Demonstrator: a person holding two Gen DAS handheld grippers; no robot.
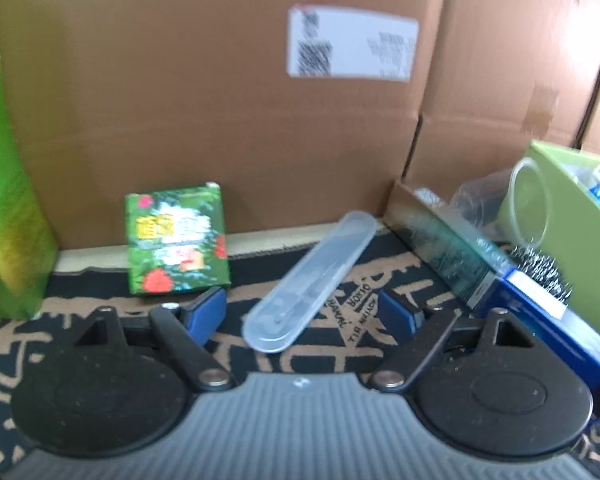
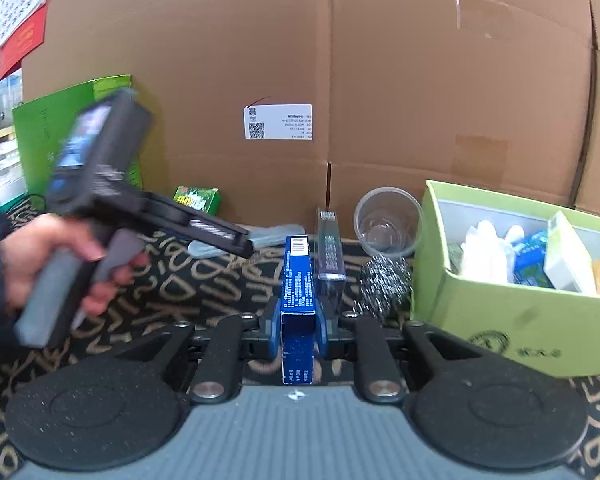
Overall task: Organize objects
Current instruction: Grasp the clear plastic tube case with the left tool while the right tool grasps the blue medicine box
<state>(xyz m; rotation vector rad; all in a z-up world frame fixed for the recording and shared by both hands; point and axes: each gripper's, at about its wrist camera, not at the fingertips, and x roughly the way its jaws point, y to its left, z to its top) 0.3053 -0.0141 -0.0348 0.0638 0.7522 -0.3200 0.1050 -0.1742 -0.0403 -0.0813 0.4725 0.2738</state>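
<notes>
My left gripper (image 1: pixel 300 314) stands open over a black mat with tan lettering (image 1: pixel 360 308). The near end of a clear plastic case (image 1: pixel 308 280) lies slantwise between its blue pads (image 1: pixel 206 312), and neither pad touches it. A small green box (image 1: pixel 176 240) leans against the cardboard just beyond the left pad. My right gripper (image 2: pixel 298 332) is shut on a long blue box (image 2: pixel 298 280), which stands on edge and points away from me. In the right wrist view a hand (image 2: pixel 40 264) holds the left gripper (image 2: pixel 240 240) at the left, hiding part of the clear case (image 2: pixel 268 234).
A light green box (image 2: pixel 500 320) with several packets stands at the right. Beside it are a steel scourer (image 2: pixel 384 280), a clear cup on its side (image 2: pixel 388 220) and a dark long box (image 2: pixel 330 248). Cardboard cartons (image 2: pixel 420 80) wall the back; a tall green box (image 1: pixel 4 200) stands left.
</notes>
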